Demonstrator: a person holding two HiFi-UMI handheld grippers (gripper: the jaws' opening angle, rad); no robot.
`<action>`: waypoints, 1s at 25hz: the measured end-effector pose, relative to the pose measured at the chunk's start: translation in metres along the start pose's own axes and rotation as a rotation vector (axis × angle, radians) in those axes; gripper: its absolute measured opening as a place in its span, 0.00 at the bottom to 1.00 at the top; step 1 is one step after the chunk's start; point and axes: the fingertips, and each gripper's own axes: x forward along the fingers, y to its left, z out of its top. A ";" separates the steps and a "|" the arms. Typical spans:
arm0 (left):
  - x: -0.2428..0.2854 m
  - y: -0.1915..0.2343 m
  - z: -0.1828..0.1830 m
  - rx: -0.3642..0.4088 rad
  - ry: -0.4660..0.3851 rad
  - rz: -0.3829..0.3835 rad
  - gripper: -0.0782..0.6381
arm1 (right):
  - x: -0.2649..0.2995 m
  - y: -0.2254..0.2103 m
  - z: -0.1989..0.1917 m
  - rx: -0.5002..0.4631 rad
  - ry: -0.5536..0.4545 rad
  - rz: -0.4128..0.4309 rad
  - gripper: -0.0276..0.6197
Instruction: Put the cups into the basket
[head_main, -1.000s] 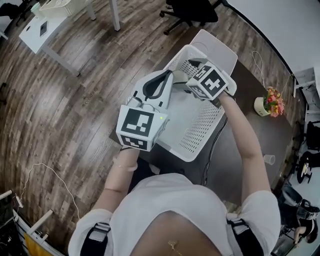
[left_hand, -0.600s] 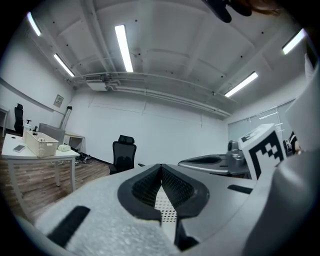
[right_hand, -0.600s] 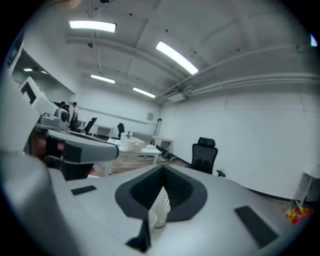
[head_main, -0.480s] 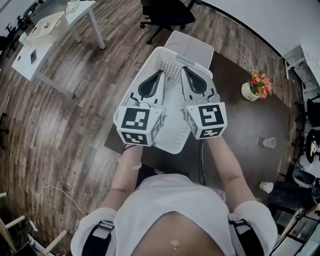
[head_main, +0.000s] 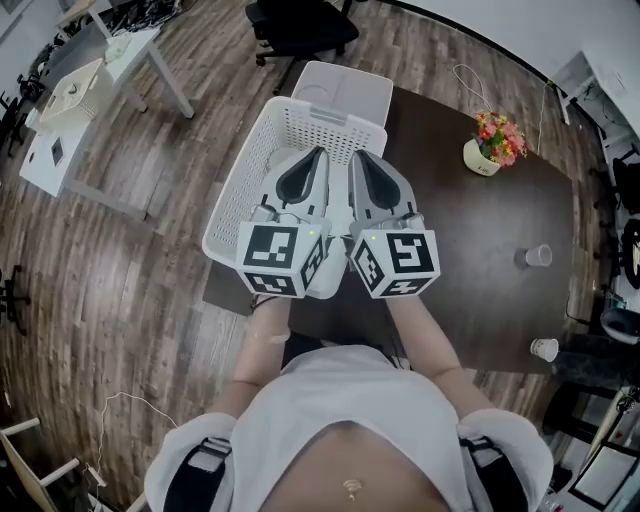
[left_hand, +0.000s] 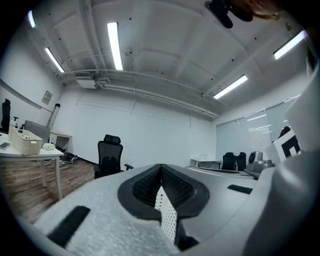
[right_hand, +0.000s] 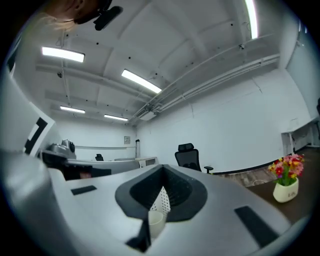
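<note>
The white mesh basket (head_main: 232, 195) stands at the left end of a dark table (head_main: 480, 230). Both grippers hover side by side over it, jaws pointing away from me. My left gripper (head_main: 320, 150) is shut with nothing in it; in the left gripper view only the basket's mesh (left_hand: 168, 220) shows below its closed jaws (left_hand: 161, 166). My right gripper (head_main: 356, 153) is also shut and empty. Below its closed jaws (right_hand: 162, 167), the right gripper view shows a white cup (right_hand: 155, 223) against the mesh. Two more cups (head_main: 538, 256) (head_main: 545, 349) stand on the table at the right.
A pot of flowers (head_main: 488, 145) (right_hand: 286, 182) sits at the table's far side. A white lid-like box (head_main: 342, 88) lies beyond the basket. An office chair (head_main: 300, 25) and a white desk (head_main: 95, 80) stand on the wooden floor.
My right gripper has drawn back from the basket's far right corner to beside the left one. Both now sit parallel over the basket. The head view has swung, showing more table.
</note>
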 end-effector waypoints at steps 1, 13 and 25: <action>0.002 -0.007 -0.001 0.003 0.001 -0.009 0.12 | -0.005 -0.005 -0.002 0.008 0.001 -0.014 0.06; 0.000 -0.026 -0.014 -0.024 0.033 -0.041 0.12 | -0.029 -0.013 -0.006 -0.029 -0.009 -0.069 0.06; 0.019 -0.099 -0.019 -0.029 0.039 -0.223 0.12 | -0.085 -0.078 0.001 -0.073 -0.024 -0.276 0.06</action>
